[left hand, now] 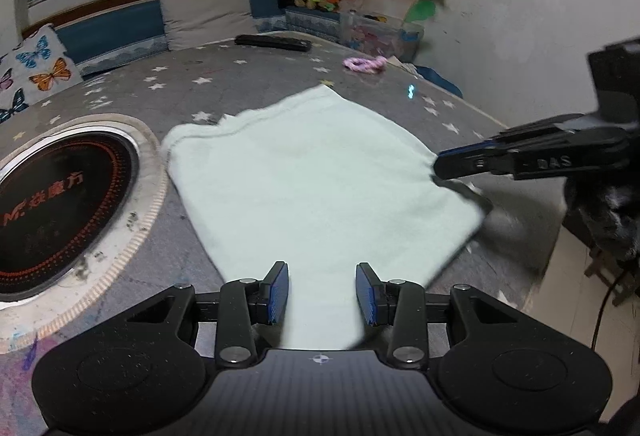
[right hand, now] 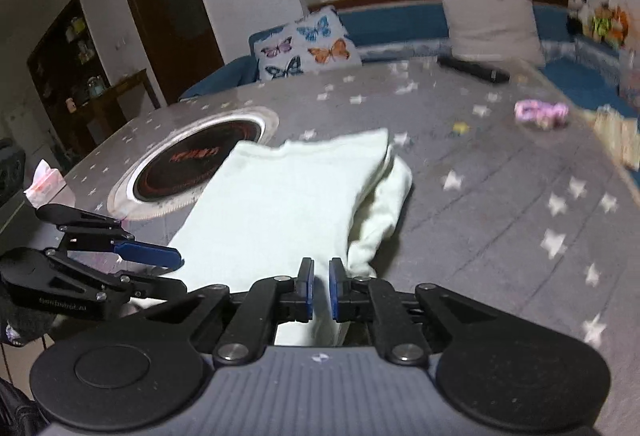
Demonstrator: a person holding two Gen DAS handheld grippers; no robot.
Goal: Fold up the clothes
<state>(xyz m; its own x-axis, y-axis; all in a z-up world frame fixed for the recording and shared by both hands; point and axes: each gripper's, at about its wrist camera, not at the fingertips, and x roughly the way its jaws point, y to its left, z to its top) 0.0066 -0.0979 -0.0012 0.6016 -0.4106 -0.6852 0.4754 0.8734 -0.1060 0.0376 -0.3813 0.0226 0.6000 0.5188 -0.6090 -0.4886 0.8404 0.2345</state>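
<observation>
On my far left, the round black cooktop (left hand: 60, 212) sat recessed in the grey star-patterned tabletop (left hand: 240, 76), with the pale green garment (left hand: 320, 172) lying folded flat just to its right. My left gripper (left hand: 322, 292) stood with its blue pads spread apart over the garment's near edge, the fabric passing between them without visible contact. At the right, my right gripper (right hand: 321, 294) had its pads drawn nearly together, pinching a strip of that garment's near corner.
</observation>
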